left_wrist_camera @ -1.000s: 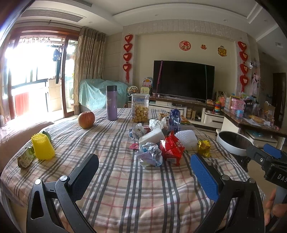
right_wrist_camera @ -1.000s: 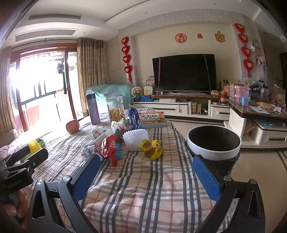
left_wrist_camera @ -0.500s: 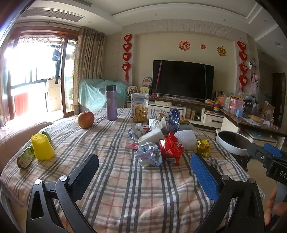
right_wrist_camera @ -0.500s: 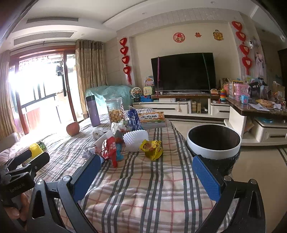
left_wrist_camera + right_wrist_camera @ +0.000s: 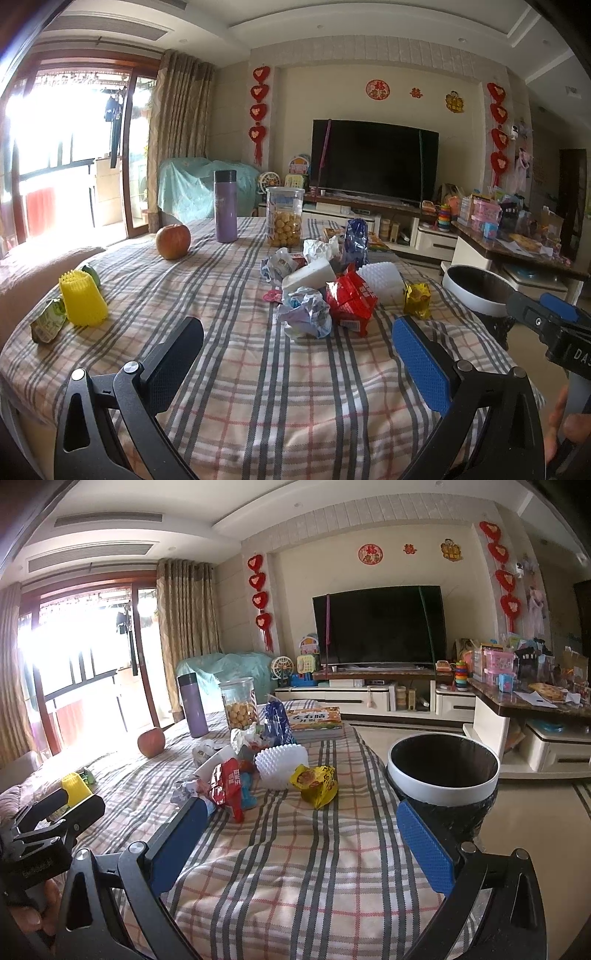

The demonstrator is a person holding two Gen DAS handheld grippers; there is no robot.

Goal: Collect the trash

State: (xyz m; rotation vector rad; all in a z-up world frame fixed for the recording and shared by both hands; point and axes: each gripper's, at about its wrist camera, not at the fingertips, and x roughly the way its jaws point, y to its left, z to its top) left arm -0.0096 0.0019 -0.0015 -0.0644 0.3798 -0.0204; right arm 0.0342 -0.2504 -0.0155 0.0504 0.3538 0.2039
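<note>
A pile of trash lies mid-table: a crumpled paper ball (image 5: 304,312), a red snack wrapper (image 5: 351,297) (image 5: 227,784), a white foam net (image 5: 380,278) (image 5: 282,762), a yellow wrapper (image 5: 417,299) (image 5: 316,782), a blue bag (image 5: 354,238) (image 5: 277,720). A black bin with a white rim (image 5: 443,766) (image 5: 476,290) stands beside the table's right edge. My left gripper (image 5: 295,365) is open and empty, short of the pile. My right gripper (image 5: 301,842) is open and empty above the cloth, between pile and bin.
On the checked tablecloth (image 5: 236,369) stand an apple (image 5: 173,241), a purple flask (image 5: 225,206), a jar of snacks (image 5: 284,216), a yellow foam net (image 5: 83,297) and a green packet (image 5: 48,325). A snack box (image 5: 316,718) lies at the far end.
Both grippers have barely shifted; the right wrist view has drifted slightly. Nothing on the table has moved and both stay open.
</note>
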